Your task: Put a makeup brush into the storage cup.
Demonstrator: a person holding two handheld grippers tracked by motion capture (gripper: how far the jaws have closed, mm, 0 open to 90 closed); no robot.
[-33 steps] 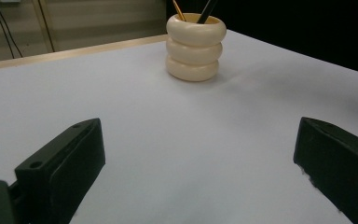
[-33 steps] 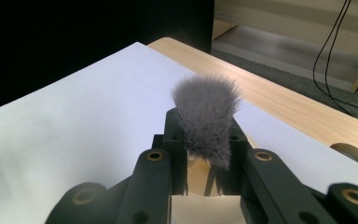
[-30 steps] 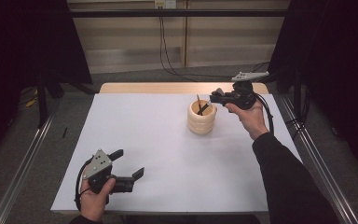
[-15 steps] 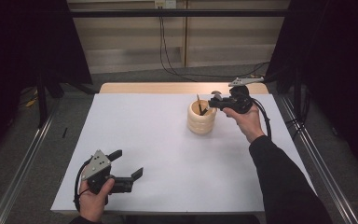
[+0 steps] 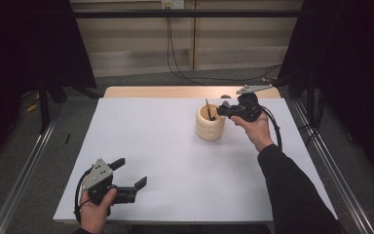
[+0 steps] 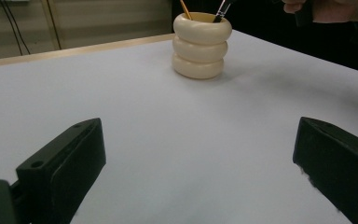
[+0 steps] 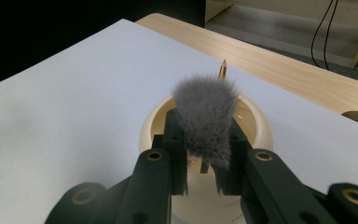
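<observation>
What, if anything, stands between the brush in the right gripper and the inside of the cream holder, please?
Nothing visible blocks it. The right gripper holds the grey-bristled brush directly over the open mouth of the cream holder. A thin wooden stick already stands at the far rim, leaving the near side free.

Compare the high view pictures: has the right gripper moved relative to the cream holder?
Yes. The right gripper has dropped toward the cream holder rim, bringing its grey brush down.

A white-covered wooden tabletop stands on a grey carpeted floor, with black curtains at both sides and black cables trailing down the pale back wall.
</observation>
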